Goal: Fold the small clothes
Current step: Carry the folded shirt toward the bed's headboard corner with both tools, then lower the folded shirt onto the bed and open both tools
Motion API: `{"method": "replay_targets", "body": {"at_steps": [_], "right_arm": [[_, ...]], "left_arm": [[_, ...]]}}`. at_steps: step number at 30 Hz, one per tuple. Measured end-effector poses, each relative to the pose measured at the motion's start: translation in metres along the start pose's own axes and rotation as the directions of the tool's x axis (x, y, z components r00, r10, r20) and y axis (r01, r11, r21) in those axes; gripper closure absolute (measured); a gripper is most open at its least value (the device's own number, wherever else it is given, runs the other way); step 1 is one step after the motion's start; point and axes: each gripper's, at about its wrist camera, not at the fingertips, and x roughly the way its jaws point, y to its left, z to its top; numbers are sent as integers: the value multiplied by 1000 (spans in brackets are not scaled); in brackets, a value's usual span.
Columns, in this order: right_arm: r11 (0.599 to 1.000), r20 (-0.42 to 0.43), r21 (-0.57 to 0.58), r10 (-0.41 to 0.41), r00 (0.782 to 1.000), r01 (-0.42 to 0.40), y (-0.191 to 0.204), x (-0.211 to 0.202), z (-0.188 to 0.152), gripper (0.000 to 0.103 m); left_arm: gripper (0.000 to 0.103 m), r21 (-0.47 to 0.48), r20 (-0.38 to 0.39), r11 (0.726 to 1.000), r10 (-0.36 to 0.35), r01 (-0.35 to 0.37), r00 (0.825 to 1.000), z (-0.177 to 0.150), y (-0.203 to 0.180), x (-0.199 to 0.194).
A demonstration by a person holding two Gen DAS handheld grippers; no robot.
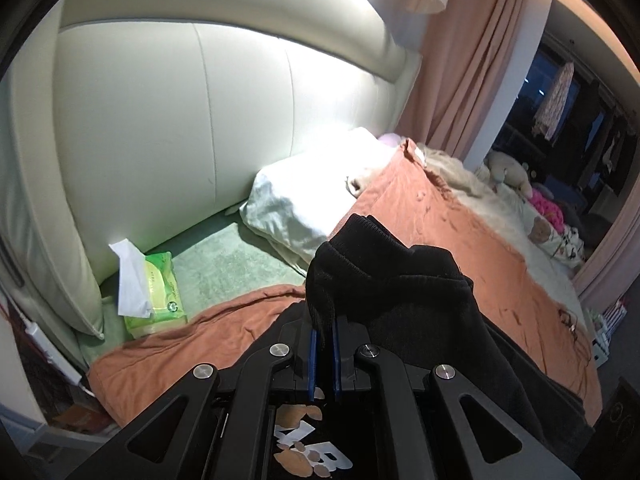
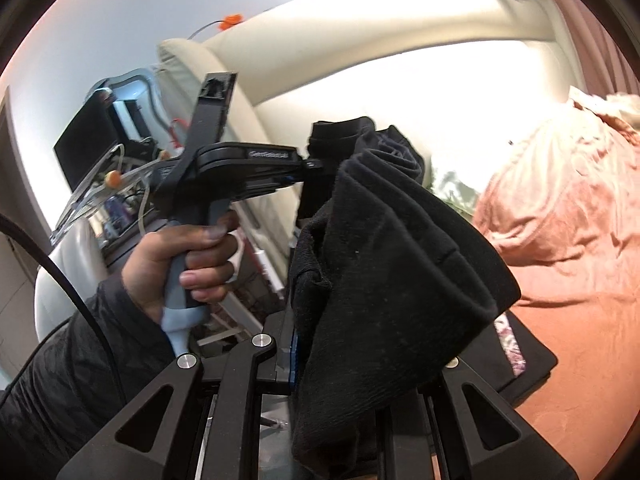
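Item: black garment (image 1: 384, 280), held above the orange bedspread (image 1: 420, 208), left gripper (image 1: 324, 332) and right gripper (image 2: 296, 356) each clamped on an edge; we lower together, keeping edges level

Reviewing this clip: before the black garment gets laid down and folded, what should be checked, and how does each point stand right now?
1. Left tool shut on the black knitted garment: ok.
2. Right tool shut on the same garment: ok, cloth sits against its blue pad, though the other side is covered.
3. Garment lifted off the orange bedspread: ok, it hangs bunched between both tools.
4. Garment spread flat for a fold: not ok, heavily creased.
5. Landing spot free: not ok, a black printed cloth with white letters lies directly below.
6. Green tissue pack out of the way: ok, off to the side by the headboard.
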Motion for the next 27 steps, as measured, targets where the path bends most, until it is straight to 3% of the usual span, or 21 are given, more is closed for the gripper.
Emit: {"method": "replay_targets", "body": {"at_steps": [16,23,27], "right_arm": [[984,-46,178,-23,999,31,-90,42,-18,92],[963,-92,265,-34,995,57,-125,69,-33,92],[938,-170,321,-77,982,129,-151,92,-44,91]], "left_arm": [[98,67,-169,998,33,-22,985,-11,-14,146],[98,90,-255,993,91,-70,963,-28,-14,209],[97,65,-311,993,113,-97,944,-37,-1,243]]}}
